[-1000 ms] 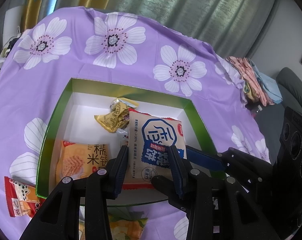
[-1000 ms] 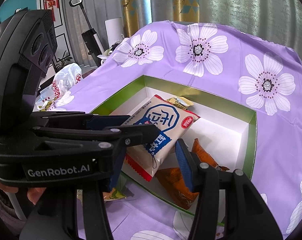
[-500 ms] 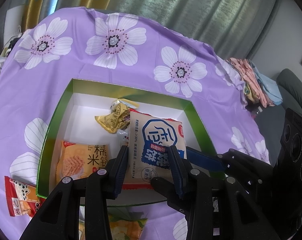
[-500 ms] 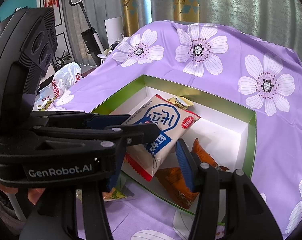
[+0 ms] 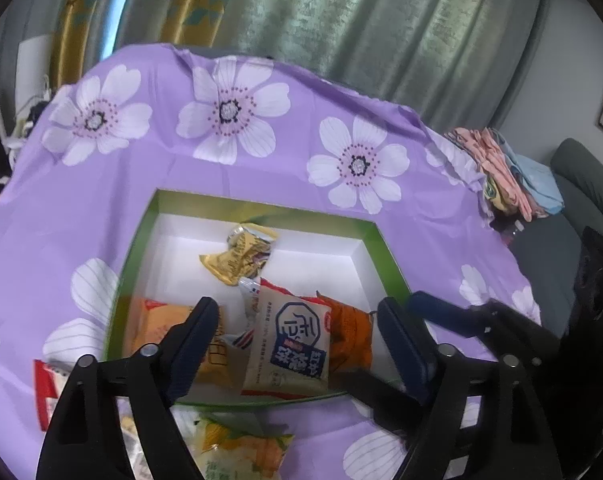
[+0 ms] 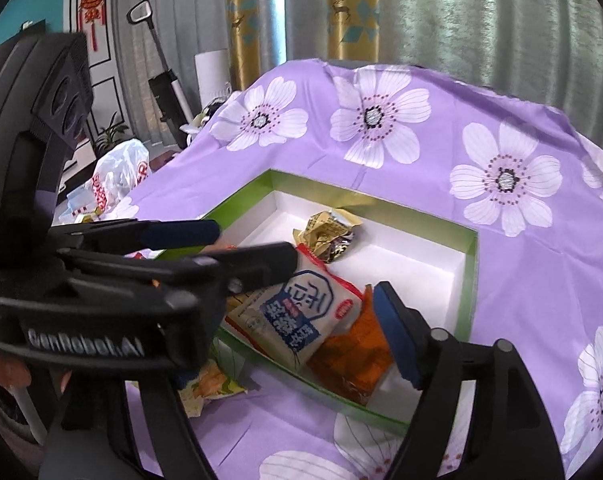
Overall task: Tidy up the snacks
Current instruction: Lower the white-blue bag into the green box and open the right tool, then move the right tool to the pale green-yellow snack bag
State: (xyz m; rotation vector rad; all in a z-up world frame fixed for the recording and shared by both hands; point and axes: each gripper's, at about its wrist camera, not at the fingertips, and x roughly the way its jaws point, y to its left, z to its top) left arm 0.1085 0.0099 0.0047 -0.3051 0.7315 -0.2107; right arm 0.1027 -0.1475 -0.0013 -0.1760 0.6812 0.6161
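We see one green box (image 5: 135, 248) on the purple flowered counter (image 5: 261, 168). Four snack packs lie inside (one white and blue pack (image 5: 289, 344), two orange packs, one gold pack (image 5: 237, 254)). Our left hand-held gripper (image 5: 297, 332) and right hand-held gripper (image 6: 321, 276) are both opening wide; the white pack lies loose between them. At least two more packs lie outside the box.
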